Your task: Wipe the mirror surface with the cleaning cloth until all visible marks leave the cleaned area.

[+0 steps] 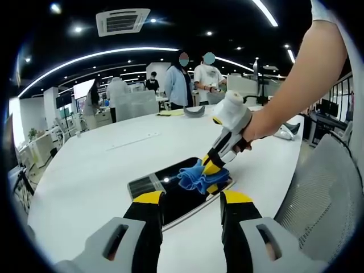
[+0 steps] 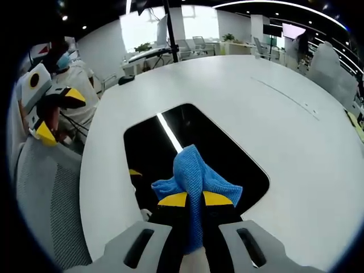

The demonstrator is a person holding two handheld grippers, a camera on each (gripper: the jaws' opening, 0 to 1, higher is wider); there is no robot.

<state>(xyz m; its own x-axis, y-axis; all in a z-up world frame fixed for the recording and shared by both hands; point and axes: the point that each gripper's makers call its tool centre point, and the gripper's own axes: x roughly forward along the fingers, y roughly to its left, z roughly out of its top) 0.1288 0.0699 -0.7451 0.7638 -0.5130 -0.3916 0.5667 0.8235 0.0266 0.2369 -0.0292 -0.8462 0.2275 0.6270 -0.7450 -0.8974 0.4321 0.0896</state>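
Note:
The mirror (image 1: 170, 199) is a dark rounded rectangle lying flat on the white table (image 1: 102, 165). A blue cleaning cloth (image 1: 195, 177) rests on its right part, pinched by my right gripper (image 1: 211, 168), which a hand brings in from the right. My left gripper (image 1: 192, 199) hovers over the mirror's near edge, open and holding nothing. In the right gripper view, my right gripper (image 2: 195, 199) is shut on the blue cloth (image 2: 196, 170), pressing it onto the mirror (image 2: 187, 142). The left gripper (image 2: 57, 114) hangs off the table's left edge, jaws apart.
A grey mesh chair (image 1: 324, 187) stands beside the table's edge, also the chair (image 2: 48, 199). Several people (image 1: 177, 85) stand at the far end, near a yellow cloth (image 1: 170, 112) and a grey object (image 1: 194, 111). White table (image 2: 296, 142) spreads wide around the mirror.

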